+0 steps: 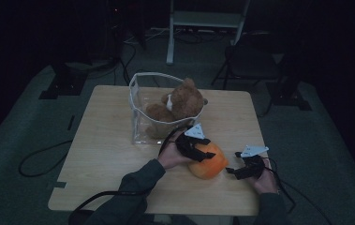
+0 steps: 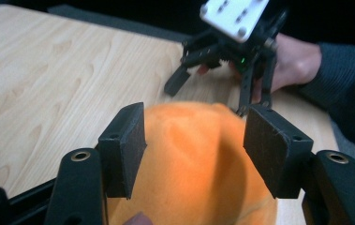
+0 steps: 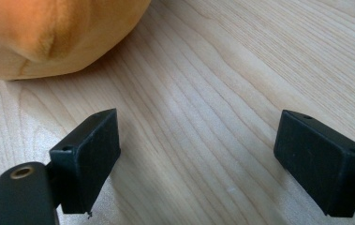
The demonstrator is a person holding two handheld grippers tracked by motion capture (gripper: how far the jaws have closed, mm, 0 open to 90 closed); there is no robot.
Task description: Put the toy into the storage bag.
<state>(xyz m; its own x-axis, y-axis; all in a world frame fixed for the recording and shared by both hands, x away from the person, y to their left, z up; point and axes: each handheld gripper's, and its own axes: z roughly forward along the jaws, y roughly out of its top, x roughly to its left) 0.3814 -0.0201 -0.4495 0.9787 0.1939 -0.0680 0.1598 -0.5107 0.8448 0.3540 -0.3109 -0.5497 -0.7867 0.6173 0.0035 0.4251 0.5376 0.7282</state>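
Observation:
An orange plush toy lies on the wooden table, near its front edge. My left gripper comes down over its left side. In the left gripper view both pads press into the plush, which bulges wider below them; the left gripper is shut on it. My right gripper rests just right of the toy, held low over the table. Its jaws stand wide apart with bare wood between them, and the plush lies ahead of them. It also appears beyond the toy.
A clear plastic container stands at the table's middle rear with a brown teddy bear in it. Cables trail from both grippers over the front edge. Dark stands and a white frame stand on the floor behind the table.

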